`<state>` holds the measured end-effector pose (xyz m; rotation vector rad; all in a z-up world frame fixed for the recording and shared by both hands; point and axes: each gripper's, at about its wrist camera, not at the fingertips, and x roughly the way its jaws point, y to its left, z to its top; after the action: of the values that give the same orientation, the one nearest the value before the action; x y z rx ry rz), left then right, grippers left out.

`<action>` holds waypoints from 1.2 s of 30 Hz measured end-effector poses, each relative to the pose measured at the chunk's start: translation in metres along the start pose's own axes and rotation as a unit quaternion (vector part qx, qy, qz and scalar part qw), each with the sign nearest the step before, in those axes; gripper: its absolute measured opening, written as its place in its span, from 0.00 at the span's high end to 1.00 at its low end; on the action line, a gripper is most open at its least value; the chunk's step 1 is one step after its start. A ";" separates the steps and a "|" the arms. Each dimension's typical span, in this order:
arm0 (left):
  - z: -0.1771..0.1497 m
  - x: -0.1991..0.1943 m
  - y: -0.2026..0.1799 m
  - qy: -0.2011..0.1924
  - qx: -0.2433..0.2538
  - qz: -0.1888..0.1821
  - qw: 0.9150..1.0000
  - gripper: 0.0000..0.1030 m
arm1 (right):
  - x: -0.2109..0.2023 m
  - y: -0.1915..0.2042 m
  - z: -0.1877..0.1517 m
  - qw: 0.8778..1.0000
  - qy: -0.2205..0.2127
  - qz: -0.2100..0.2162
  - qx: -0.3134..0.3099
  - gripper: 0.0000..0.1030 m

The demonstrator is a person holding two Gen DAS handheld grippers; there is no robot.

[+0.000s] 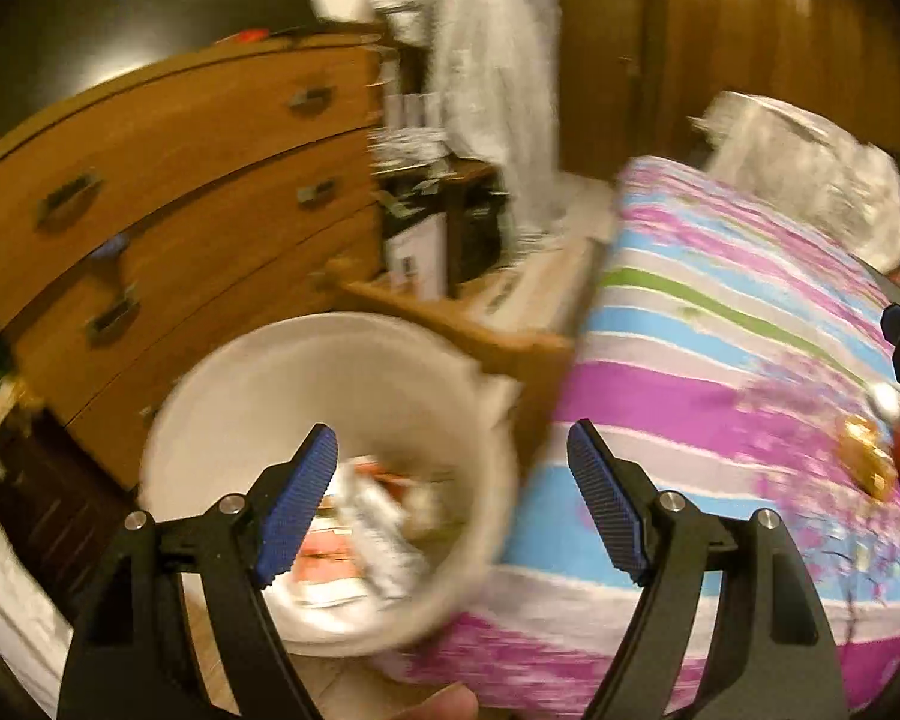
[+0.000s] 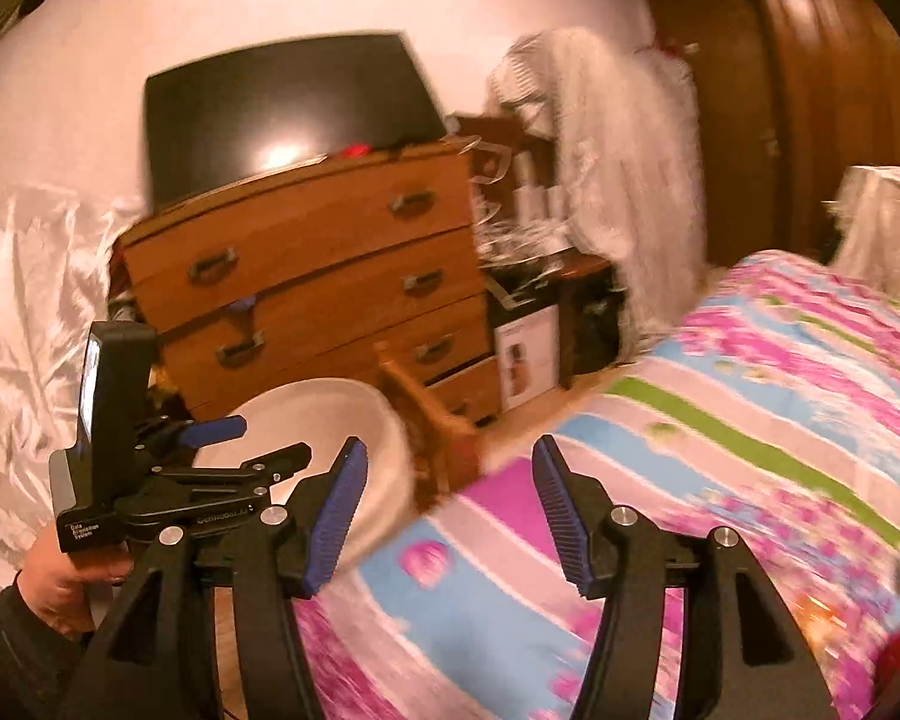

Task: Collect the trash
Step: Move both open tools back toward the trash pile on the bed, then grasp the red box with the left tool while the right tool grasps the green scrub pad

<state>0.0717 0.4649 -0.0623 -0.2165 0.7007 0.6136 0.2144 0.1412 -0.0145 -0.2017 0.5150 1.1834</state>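
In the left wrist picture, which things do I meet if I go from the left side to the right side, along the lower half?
Wooden drawer chest → white trash bucket with wrappers inside → striped bedspread → golden and red wrappers lying on it near the right edge.

white bin point(image 1: 258, 396), pink-blue striped bedspread point(image 1: 720, 324)

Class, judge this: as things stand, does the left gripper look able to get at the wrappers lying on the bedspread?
Probably yes. The left gripper is open and empty, and the wrappers lie exposed on the bedspread with nothing between; the white bin sits off to the side.
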 end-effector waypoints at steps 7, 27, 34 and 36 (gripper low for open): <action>-0.018 -0.006 -0.135 0.009 0.100 -0.112 0.989 0.26 | -0.112 -0.101 -0.068 0.996 -0.007 -0.080 0.050 0.42; -0.145 0.011 -0.502 0.123 0.371 -0.343 0.854 0.34 | -0.372 -0.345 -0.295 0.934 0.049 -0.302 0.183 0.42; -0.136 0.015 -0.527 0.116 0.377 -0.349 0.850 0.34 | -0.351 -0.351 -0.294 0.937 0.053 -0.288 0.190 0.42; -0.132 0.017 -0.532 0.115 0.374 -0.351 0.850 0.34 | -0.349 -0.358 -0.294 0.938 0.058 -0.283 0.189 0.42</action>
<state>0.3273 -0.0063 -0.1800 0.1916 0.9723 -0.4183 0.3645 -0.4049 -0.1418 -0.0779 0.7197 0.4973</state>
